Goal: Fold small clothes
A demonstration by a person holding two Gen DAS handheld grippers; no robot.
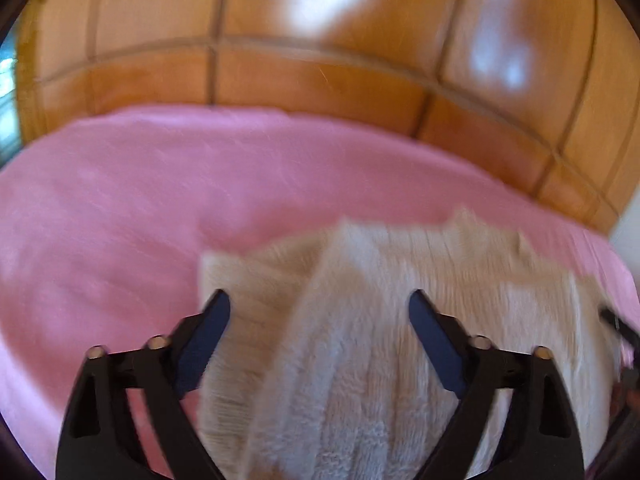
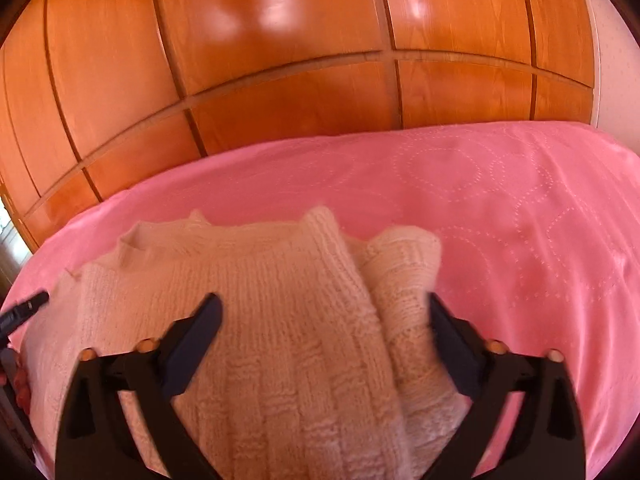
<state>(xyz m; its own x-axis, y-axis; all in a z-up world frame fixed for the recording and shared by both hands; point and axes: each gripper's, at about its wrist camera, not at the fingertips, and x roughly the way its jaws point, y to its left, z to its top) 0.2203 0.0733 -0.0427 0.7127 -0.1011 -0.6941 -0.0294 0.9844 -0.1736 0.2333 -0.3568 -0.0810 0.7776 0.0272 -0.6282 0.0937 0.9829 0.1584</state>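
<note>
The sweater (image 2: 256, 312), cream and knitted, lies on the pink cover (image 2: 500, 208) in the lower middle of both views, its near part cut off by the bottom edge of each frame. In the right wrist view the right gripper (image 2: 326, 308) stands over it with jaws apart, pads clear of the knit; a folded sleeve sits between the fingers, toward the right one. At the left edge a dark fingertip of the other gripper pokes in, mostly cropped. The left wrist view is smeared by blur, so the stitches are hard to make out; the left gripper (image 1: 320, 304) has its jaws spread over the sweater, nothing pinched. Beyond the cover, wooden panels (image 2: 280, 40) fill the top of both frames, with pale glare patches.
</note>
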